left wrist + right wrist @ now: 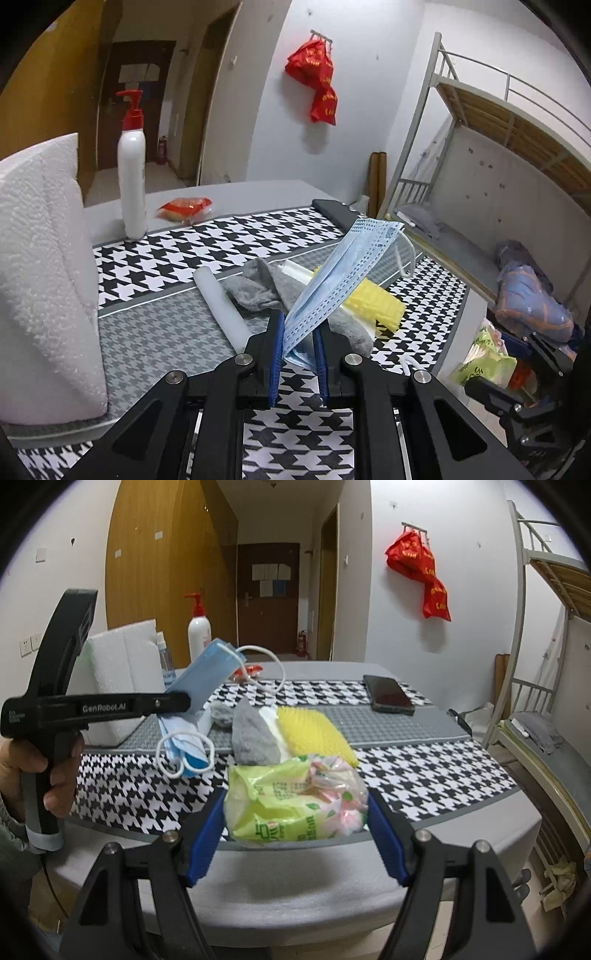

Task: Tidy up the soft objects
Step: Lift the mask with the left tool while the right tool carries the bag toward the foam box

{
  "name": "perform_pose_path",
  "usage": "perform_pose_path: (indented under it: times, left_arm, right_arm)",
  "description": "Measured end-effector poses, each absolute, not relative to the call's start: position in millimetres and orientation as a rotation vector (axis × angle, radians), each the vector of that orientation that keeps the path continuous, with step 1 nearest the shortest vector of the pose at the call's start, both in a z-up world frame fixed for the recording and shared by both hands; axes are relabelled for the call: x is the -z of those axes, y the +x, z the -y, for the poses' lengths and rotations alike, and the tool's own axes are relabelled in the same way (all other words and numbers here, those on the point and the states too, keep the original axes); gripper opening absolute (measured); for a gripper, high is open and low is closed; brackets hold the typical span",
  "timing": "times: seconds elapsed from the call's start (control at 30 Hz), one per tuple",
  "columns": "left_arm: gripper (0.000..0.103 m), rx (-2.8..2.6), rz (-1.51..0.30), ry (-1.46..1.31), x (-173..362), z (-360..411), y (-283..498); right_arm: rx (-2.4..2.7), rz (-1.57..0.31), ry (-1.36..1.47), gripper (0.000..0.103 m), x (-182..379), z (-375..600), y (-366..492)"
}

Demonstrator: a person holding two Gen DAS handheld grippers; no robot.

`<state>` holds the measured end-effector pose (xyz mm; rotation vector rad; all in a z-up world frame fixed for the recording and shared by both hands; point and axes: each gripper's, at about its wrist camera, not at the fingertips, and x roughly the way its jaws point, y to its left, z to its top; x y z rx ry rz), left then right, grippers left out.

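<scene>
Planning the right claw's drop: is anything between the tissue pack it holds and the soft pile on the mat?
Nothing visible. The tissue pack sits in the right claw directly before the yellow sponge and grey sock.

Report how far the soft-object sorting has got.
Nothing looks sorted yet. In hand: the left tongs pinch a blue face mask, and the right tongs squeeze a green tissue pack. Left: the grey sock, yellow sponge and a second mask lie loose on the mat.
</scene>
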<state>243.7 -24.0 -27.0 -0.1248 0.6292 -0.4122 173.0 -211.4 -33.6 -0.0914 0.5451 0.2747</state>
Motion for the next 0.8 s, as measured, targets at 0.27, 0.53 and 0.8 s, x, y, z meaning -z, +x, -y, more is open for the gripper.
perform_pose_path:
  times: [0.27, 0.53, 0.8]
  left_arm:
    - [0.017, 0.411, -0.58, -0.107, 4, 24, 210]
    - [0.017, 0.368, -0.519, -0.075, -17, 21, 183]
    - [0.017, 0.282, -0.484, -0.077, -23, 7, 168]
  right_arm:
    - [-0.289, -0.504, -0.077, 0.077, 23, 212, 163]
    - [-0.312, -0.469, -0.069, 0.077, 13, 210, 156]
    - [-0.336, -0.423, -0.053, 0.077, 0, 207, 145]
